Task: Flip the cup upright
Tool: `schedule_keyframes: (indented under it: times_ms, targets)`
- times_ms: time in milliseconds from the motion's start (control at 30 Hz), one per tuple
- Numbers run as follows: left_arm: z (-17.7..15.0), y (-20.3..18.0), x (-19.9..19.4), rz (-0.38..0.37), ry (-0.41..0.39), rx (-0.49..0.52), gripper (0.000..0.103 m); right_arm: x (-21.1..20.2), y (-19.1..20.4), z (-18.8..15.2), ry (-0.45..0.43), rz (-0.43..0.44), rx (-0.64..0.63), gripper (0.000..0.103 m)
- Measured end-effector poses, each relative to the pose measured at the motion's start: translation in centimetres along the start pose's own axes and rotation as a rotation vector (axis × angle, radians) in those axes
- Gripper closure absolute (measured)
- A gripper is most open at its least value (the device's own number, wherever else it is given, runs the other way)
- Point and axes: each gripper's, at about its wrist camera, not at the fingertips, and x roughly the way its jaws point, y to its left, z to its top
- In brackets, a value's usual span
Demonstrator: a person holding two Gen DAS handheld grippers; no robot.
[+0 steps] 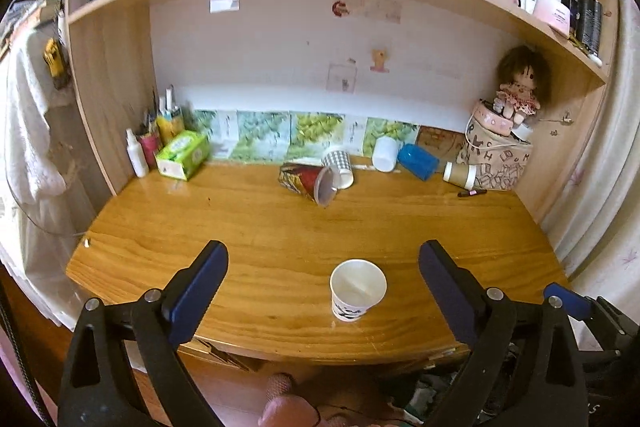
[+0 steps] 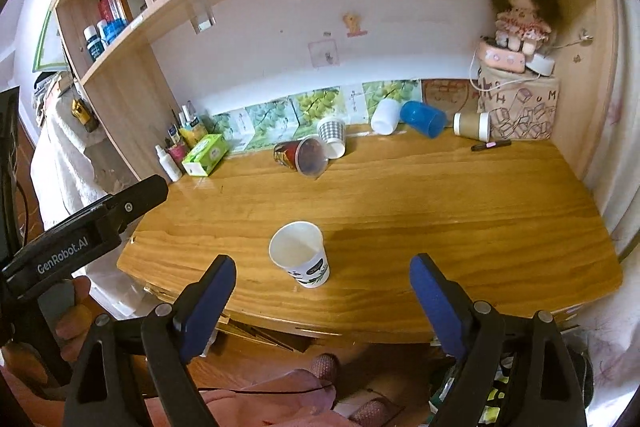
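A white paper cup point(image 1: 357, 289) with a dark print stands upright near the front edge of the wooden desk point(image 1: 280, 227); it also shows in the right wrist view point(image 2: 299, 253). My left gripper point(image 1: 323, 259) is open and empty, its fingers apart on either side of the cup and a little nearer than it. My right gripper point(image 2: 322, 269) is open and empty, close to the cup at the front edge. The left gripper's body point(image 2: 84, 227) shows at the left of the right wrist view.
Several cups lie on their sides at the back: a red patterned one point(image 1: 308, 181), a checked one point(image 1: 339, 167), a white one point(image 1: 385, 153), a blue one point(image 1: 418, 161), a brown one point(image 1: 460, 173). A green tissue box point(image 1: 183, 155), bottles and a doll point(image 1: 518, 87) stand by the shelf walls.
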Motion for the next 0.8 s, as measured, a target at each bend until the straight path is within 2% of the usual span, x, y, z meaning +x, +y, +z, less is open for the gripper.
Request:
schedule_keyframes:
  times_ms: [233,267,300,333,500,800]
  targets:
    - [-0.8,-0.5,-0.5,0.027,-0.003,0.014,0.005,-1.1,-0.9,-0.6,-0.033,-0.032,0.053,0.014]
    - [-0.8,-0.5,-0.5,0.033,-0.001,0.014,0.005,-1.2,-1.0,-0.6,-0.038,-0.037,0.056,0.010]
    - [-0.8,-0.5,-0.6,0.036,-0.003,0.013,0.005,-1.2,-1.0,-0.6,-0.038,-0.044,0.058,0.001]
    - [-0.8,-0.5,-0.8,0.040,-0.009,0.012,0.005,-1.3,-0.9,-0.7,-0.045,-0.050,0.060,0.000]
    - [-0.8,-0.5,-1.4,0.063,-0.026,0.020,0.005,-1.2,-0.2,-0.8,-0.047,-0.071,0.046,0.000]
    - [-1.1,-1.0,-2.4,0.079,-0.063,0.021,0.005,-3.2,1.8,-1.4,-0.118,-0.122,-0.056,0.000]
